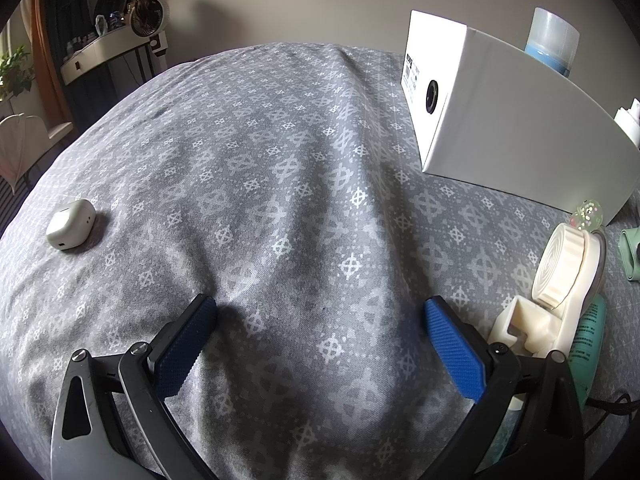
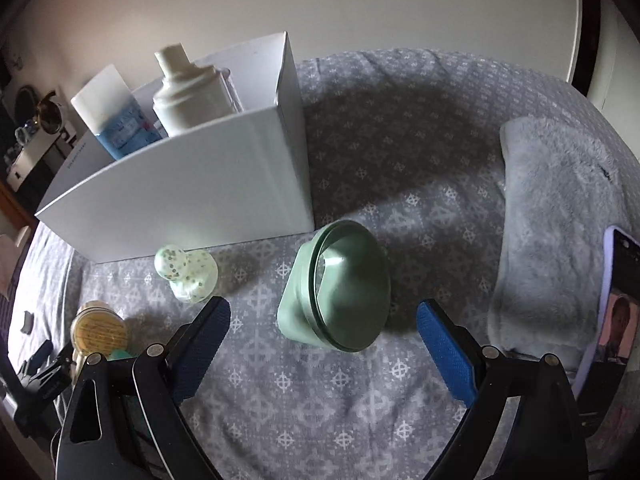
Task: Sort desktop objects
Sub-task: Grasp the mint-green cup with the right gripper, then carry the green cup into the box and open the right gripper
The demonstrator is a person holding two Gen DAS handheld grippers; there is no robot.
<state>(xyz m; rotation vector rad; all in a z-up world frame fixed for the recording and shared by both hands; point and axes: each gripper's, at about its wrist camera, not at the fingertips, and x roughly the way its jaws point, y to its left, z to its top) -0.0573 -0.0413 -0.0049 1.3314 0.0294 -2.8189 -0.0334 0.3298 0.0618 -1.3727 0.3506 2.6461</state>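
Because the left gripper [image 1: 320, 312] stands wide open over bare grey patterned cloth [image 1: 280, 184] in the left wrist view, with nothing between its blue pads, it holds nothing and threatens nothing directly; but the white tape dispenser [image 1: 560, 280] and a teal tube [image 1: 588, 344] lie just beside its right finger, so a careless sideways move could push them. The white earbud case [image 1: 71, 229] lies well apart on the left, near the place where the cloth curves away, and I judge it could slide off if the soft surface is pressed. The white box [image 1: 500, 132], which already holds a blue bottle [image 1: 552, 44], stands at the far right. In the right wrist view, the right gripper [image 2: 323, 312] is also spread wide and empty, and the green jar [image 2: 340, 288] lies tilted on its side just ahead of the fingertips, near the corner of the box. The jar is wide and round, so the pads may slip on it or roll it toward the fluffy grey cloth [image 2: 556, 232]. The speckled clear clip [image 2: 186, 272] is near the left finger and could be knocked. A phone [image 2: 616, 312] leans at the right edge, and a wide swing could tip it.
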